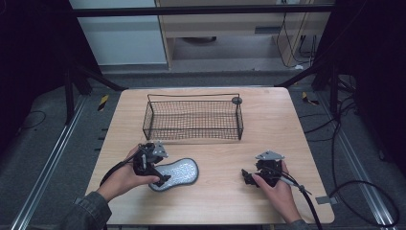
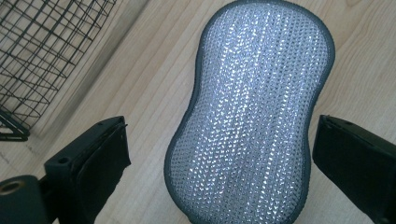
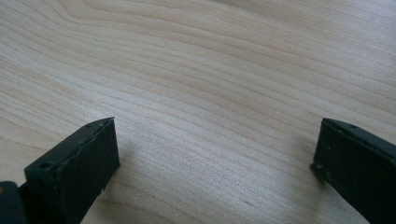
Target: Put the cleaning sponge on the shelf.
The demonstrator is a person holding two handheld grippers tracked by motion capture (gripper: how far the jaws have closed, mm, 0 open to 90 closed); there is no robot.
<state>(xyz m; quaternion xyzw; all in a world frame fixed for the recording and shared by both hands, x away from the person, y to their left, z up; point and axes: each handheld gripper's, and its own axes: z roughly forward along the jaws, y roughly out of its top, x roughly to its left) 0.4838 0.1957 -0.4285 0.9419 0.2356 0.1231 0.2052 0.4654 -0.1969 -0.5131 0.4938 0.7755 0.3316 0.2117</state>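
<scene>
The silver scouring pad lay flat on the wooden table, near the front left, a peanut-shaped thing pinched slightly at the waist, its face a glittering metallic knit bound by a dark grey edge. My left gripper sat over its near end with the jaws spread wide, one on each side of the pad and neither touching it (in my left gripper view the pale wood showed between the rubbery black pads and the pad's rim). Behind it, towards the far side of the table, stood a black wire mesh basket, rectangular and open-topped, well apart from the pad. My right gripper rested low over bare wood at the front right, its jaws likewise spread apart with nothing but fine, wavy grain between them.
</scene>
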